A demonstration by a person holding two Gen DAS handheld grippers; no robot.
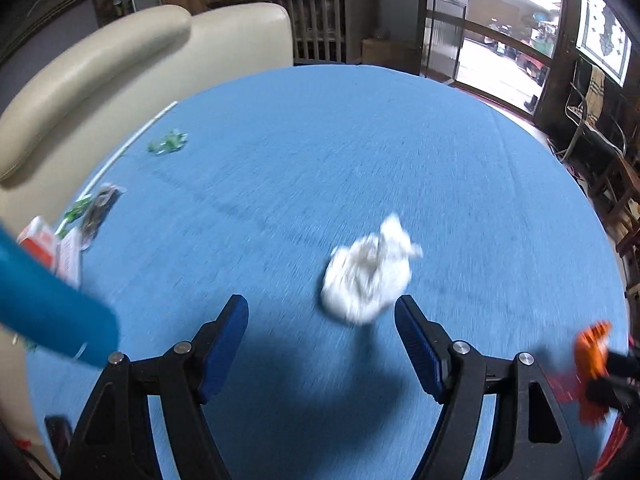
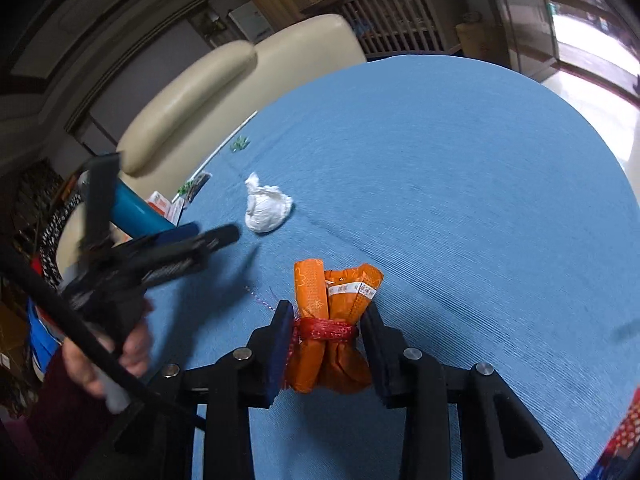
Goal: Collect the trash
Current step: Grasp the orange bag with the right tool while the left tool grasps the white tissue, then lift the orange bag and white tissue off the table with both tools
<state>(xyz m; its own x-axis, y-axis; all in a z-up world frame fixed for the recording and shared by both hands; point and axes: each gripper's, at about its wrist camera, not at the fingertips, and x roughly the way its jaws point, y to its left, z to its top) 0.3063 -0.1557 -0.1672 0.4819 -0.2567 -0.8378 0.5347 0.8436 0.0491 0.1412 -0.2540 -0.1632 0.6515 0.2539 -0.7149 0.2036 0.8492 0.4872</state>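
Note:
A crumpled white tissue (image 1: 370, 270) lies on the blue tablecloth (image 1: 320, 152), just ahead of my left gripper (image 1: 322, 314), which is open and empty with the tissue near its right finger. The tissue also shows in the right wrist view (image 2: 266, 208). My right gripper (image 2: 326, 320) is shut on an orange wrapper bundle (image 2: 334, 328) tied with red ribbon, held just above the cloth. The left gripper also shows in the right wrist view (image 2: 212, 236), at the left. A green wrapper scrap (image 1: 168, 142) and a dark wrapper (image 1: 100, 208) lie at the table's left edge.
A blue cylinder (image 1: 52, 312) and a red-and-white packet (image 1: 44, 242) sit at the left edge. A cream sofa (image 1: 120, 68) stands behind the table. A white straw (image 1: 132, 140) lies along the left edge. A doorway (image 1: 500, 40) is at the far right.

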